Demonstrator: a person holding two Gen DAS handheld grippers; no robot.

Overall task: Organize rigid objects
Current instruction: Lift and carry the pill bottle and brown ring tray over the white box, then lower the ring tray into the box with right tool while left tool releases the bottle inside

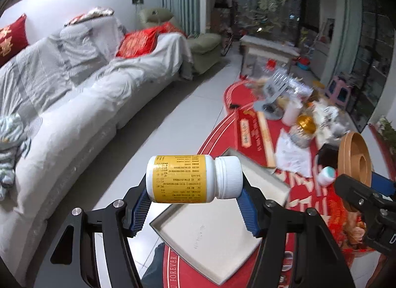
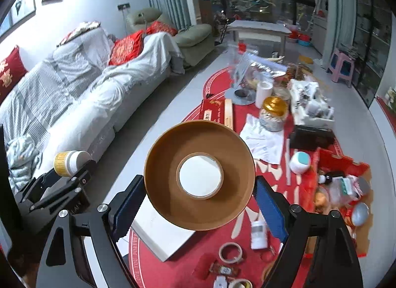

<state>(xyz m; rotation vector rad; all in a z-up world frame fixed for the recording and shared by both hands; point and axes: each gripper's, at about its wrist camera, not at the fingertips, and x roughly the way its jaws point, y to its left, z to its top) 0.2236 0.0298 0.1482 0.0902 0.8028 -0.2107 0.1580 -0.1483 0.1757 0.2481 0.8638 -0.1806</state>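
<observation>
Bottle (image 1: 191,179) clamped end to end in the left tool (image 1: 195,197), aloft over the white tray (image 1: 210,243); light, smooth plastic, could slip. Right tool (image 2: 199,202) grips the stiff brown tape roll (image 2: 199,175) across its rim; firm hold.

Draped sofa (image 1: 81,94), pale tiled floor (image 1: 188,114)

Left gripper (image 1: 195,197) clamped on load; right gripper (image 2: 199,197) likewise, both raised.
</observation>
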